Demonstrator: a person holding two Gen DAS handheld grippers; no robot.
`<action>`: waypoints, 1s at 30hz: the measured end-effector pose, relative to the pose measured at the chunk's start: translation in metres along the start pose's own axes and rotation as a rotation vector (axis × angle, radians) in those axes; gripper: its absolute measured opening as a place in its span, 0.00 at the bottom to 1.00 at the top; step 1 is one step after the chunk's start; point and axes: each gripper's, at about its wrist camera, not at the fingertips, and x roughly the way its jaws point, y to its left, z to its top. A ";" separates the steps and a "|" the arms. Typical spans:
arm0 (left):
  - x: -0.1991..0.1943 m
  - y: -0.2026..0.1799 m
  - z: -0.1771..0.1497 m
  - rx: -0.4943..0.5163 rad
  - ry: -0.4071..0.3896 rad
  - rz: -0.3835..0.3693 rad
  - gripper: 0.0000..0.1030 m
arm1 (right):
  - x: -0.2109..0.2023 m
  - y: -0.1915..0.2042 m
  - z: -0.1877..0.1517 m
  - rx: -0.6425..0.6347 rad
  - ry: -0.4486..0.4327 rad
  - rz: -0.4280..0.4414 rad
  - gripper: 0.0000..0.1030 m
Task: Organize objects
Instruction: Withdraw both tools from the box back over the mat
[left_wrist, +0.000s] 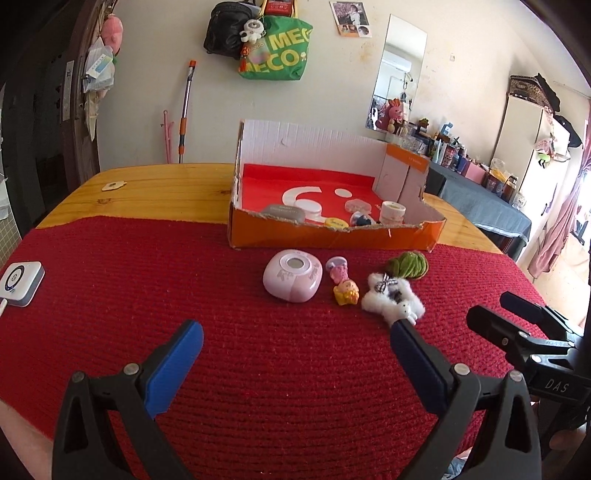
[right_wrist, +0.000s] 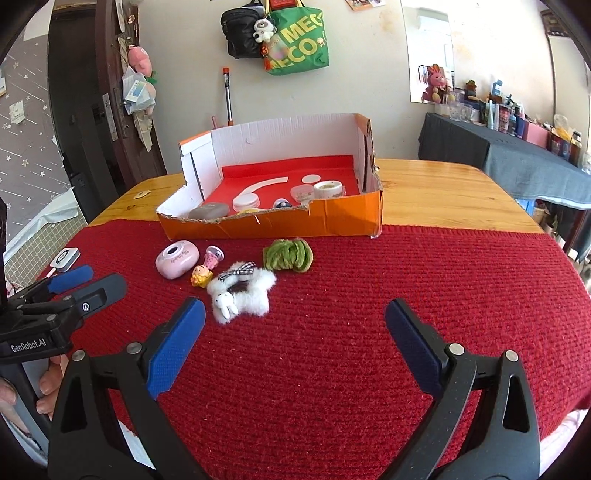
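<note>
On the red knitted mat lie a pink round case (left_wrist: 291, 280) (right_wrist: 177, 259), a small pink figure (left_wrist: 339, 268) (right_wrist: 213, 256), a yellow figure (left_wrist: 346, 292) (right_wrist: 201, 277), a white fluffy plush (left_wrist: 391, 299) (right_wrist: 240, 297) and a green scrunchie (left_wrist: 408, 265) (right_wrist: 288, 254). Behind them an orange cardboard box (left_wrist: 332, 236) (right_wrist: 273, 223) holds several small containers and a tape roll. My left gripper (left_wrist: 295, 328) hovers open before the case, nothing between its fingers. My right gripper (right_wrist: 295, 310) stands open to the right of the plush, holding nothing.
A white device (left_wrist: 20, 282) (right_wrist: 66, 257) lies at the mat's left edge. The wooden table (left_wrist: 159, 192) (right_wrist: 443, 195) shows bare behind the mat. Bags (left_wrist: 275, 48) hang on the wall; a cluttered side table (right_wrist: 517, 147) stands at the right.
</note>
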 end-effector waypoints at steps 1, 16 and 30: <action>0.003 0.000 -0.003 0.000 0.013 0.004 1.00 | 0.002 -0.001 -0.002 0.001 0.007 -0.005 0.97; 0.023 0.004 -0.011 -0.007 0.092 0.023 1.00 | 0.022 -0.011 -0.016 0.016 0.101 -0.016 0.97; 0.026 0.013 -0.003 0.004 0.127 0.020 1.00 | 0.035 -0.001 -0.007 -0.005 0.144 0.024 0.97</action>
